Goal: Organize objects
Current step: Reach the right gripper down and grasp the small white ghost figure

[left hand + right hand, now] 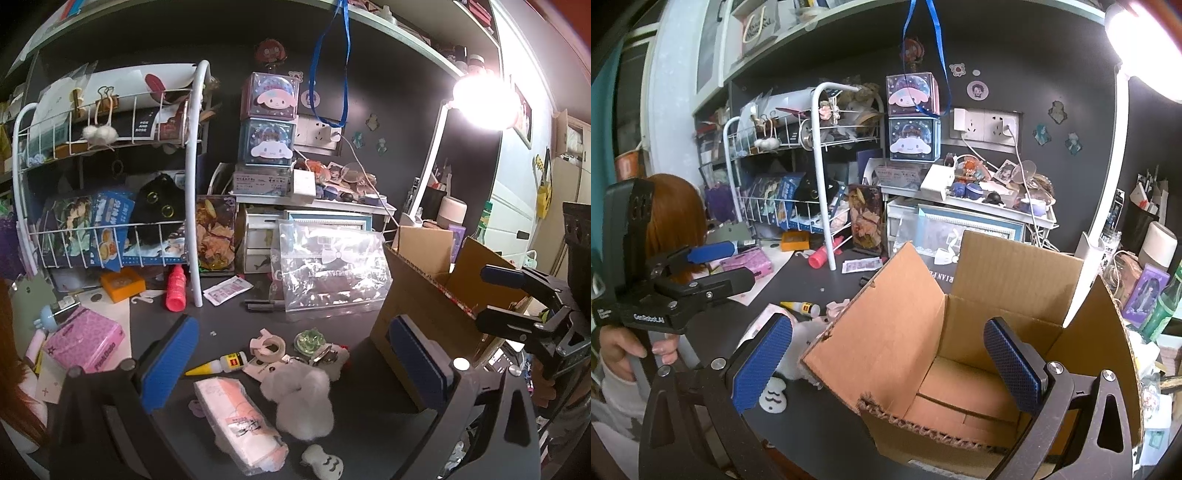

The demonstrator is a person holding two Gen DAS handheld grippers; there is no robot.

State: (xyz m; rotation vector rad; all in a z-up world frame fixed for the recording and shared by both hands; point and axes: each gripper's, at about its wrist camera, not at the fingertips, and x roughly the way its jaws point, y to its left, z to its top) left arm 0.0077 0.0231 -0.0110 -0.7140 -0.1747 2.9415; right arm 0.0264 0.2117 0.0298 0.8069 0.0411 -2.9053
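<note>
Cardboard box (413,306) right of plush toy (299,397), wire rack (107,177) behind-left.

dark desk (369,443) | on it: cardboard box (413,302), white plush (299,398), tissue pack (240,421), glue tube (221,363), tape roll (267,345), clear pouch (328,273), pink bottle (175,291), wire rack (110,206), pink box (86,343)

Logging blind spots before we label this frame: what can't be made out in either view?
- Cardboard box interior: left wrist view, near wall hides it.
- Box floor, front part: right wrist view, torn front wall covers it.
- White plush: right wrist view, mostly behind a box flap.
- Print on pink-white packet: left wrist view, too small and blurred.
- Lamp: overexposed.
</note>
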